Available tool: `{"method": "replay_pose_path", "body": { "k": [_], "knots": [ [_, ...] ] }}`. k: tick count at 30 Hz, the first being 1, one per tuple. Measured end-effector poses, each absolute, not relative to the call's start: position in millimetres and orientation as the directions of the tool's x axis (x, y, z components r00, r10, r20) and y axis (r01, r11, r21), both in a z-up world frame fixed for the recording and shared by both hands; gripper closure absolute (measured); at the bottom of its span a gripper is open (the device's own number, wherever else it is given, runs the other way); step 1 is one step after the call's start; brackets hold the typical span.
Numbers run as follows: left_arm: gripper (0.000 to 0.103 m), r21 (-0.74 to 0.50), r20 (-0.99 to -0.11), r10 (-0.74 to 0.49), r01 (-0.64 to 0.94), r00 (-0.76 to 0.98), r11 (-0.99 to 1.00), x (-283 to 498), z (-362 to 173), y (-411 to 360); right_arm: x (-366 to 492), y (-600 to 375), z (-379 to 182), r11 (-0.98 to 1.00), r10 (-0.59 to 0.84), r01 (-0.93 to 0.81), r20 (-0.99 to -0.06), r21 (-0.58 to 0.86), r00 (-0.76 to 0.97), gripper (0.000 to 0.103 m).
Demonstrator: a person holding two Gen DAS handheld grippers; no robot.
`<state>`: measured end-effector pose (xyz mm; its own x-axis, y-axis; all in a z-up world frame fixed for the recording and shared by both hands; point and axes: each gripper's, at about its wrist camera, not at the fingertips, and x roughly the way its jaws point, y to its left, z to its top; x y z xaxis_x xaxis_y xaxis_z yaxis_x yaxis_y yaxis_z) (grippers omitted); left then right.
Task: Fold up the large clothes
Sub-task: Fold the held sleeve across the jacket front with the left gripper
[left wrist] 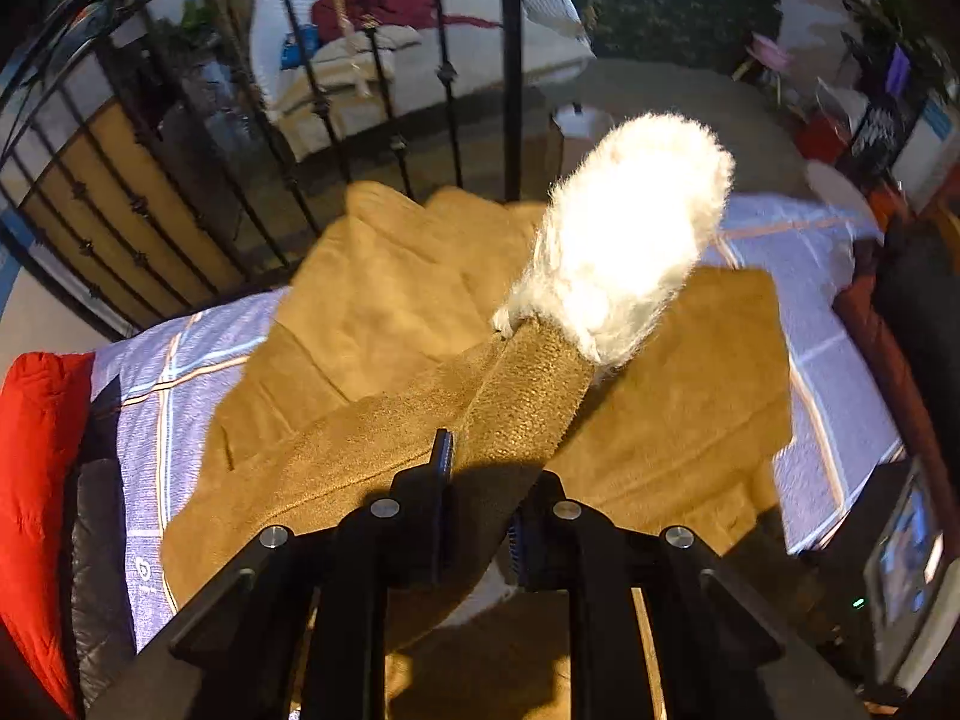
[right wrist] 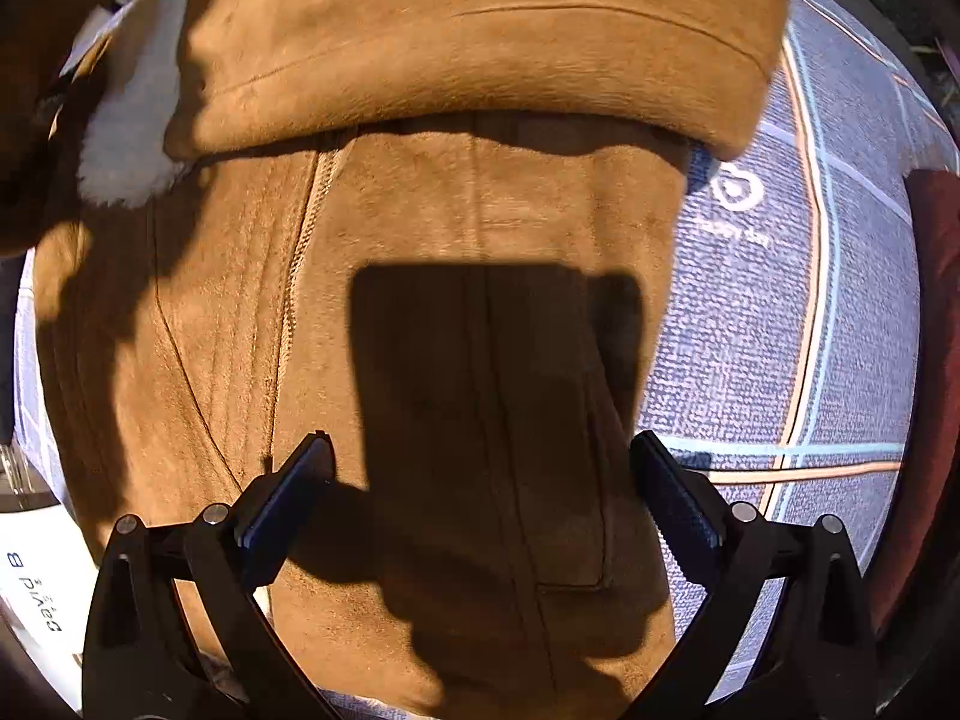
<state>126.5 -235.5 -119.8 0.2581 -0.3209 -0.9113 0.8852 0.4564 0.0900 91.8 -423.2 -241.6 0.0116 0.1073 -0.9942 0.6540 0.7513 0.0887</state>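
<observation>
— Blue checked bedding (left wrist: pixel 198 354) spreads under everything, with black iron railings (left wrist: pixel 180 180) rising beyond the left tongs. And the garment?

— One tan suede coat (left wrist: pixel 384 300) lies across the bedding, filling the space ahead of both tools. Its sleeve (left wrist: pixel 528 390) runs up from the left gripper (left wrist: pixel 480 480), ending in a white fleece cuff (left wrist: pixel 630 240) further out.

— How do the tongs stand?

— Left jaws are clamped on that sleeve. The right gripper (right wrist: pixel 480 480) stands wide apart, pointing down at the coat's body, with nothing between its pads (right wrist: pixel 288 492).
</observation>
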Motion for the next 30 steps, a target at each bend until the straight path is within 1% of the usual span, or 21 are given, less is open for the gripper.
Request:
{"method": "replay_pose_path", "body": {
  "k": [2,3,4,5,6,7,9,12,16,19,22,25,27,28,30],
  "knots": [
    [0.086,0.158,-0.918,-0.273,0.896,0.288,0.415,107.5,-142.5,-243.7,82.9,-431.3,-240.3,0.709,0.119,0.698,-0.993,0.099,0.019,0.005],
    [0.078,0.19,-0.914,-0.261,0.898,0.309,0.397,100.8,-151.5,-246.5,78.1,-435.8,-240.5,0.687,0.128,0.719,-0.991,0.105,0.022,0.005],
    [0.059,0.193,-0.916,-0.259,0.904,0.305,0.382,97.1,-156.7,-248.5,72.6,-440.5,-240.7,0.667,0.133,0.737,-0.991,0.105,0.021,0.005],
    [0.048,0.162,-0.925,-0.266,0.916,0.271,0.368,94.7,-161.0,-250.1,67.9,-444.4,-240.1,0.655,0.132,0.749,-0.991,0.104,0.023,0.005],
    [0.03,0.128,-0.933,-0.272,0.924,0.235,0.36,92.8,-163.0,-250.4,63.5,-448.2,-239.0,0.645,0.129,0.757,-0.991,0.104,0.026,0.005],
    [0.022,0.108,-0.938,-0.273,0.93,0.212,0.352,92.0,-164.3,-249.4,59.8,-451.5,-237.1,0.639,0.124,0.763,-0.992,0.104,0.031,0.005],
    [0.019,0.14,-0.931,-0.279,0.936,0.235,0.323,82.5,-163.2,-248.6,54.2,-458.4,-231.2,0.625,0.11,0.772,-0.992,0.112,0.055,0.005],
    [0.018,0.156,-0.923,-0.296,0.943,0.244,0.293,68.7,-159.6,-242.1,52.0,-471.8,-209.4,0.591,0.087,0.783,-0.98,0.194,0.178,0.005],
    [0.018,0.067,-0.924,-0.324,0.919,0.204,0.388,73.4,-150.2,-211.5,62.7,-489.7,-177.7,0.56,0.051,0.772,-0.942,0.301,0.331,0.005],
    [0.018,0.016,-0.92,-0.339,0.884,0.196,0.468,78.5,-141.2,-178.2,76.9,-500.9,-165.3,0.536,0.076,0.746,-0.902,0.395,0.424,0.005],
    [0.017,-0.018,-0.934,-0.306,0.832,0.184,0.554,86.5,-144.1,-145.7,94.3,-516.5,-164.3,0.516,0.103,0.737,-0.886,0.437,0.453,0.005],
    [0.017,-0.026,-0.951,-0.255,0.78,0.173,0.625,92.3,-155.0,-113.6,119.7,-521.4,-164.0,0.51,0.093,0.736,-0.879,0.446,0.468,0.006],
    [0.017,-0.016,-0.96,-0.221,0.749,0.174,0.662,97.8,-162.5,-96.0,131.7,-521.6,-163.6,0.517,0.075,0.735,-0.878,0.44,0.473,0.019],
    [0.017,-0.01,-0.961,-0.208,0.735,0.179,0.678,101.3,-164.8,-88.9,139.5,-524.1,-165.0,0.522,0.075,0.731,-0.878,0.439,0.473,0.023],
    [0.017,0.003,-0.962,-0.191,0.704,0.196,0.711,111.1,-167.0,-76.7,150.2,-523.8,-167.5,0.536,0.081,0.724,-0.879,0.435,0.469,0.042]
  ]
}}
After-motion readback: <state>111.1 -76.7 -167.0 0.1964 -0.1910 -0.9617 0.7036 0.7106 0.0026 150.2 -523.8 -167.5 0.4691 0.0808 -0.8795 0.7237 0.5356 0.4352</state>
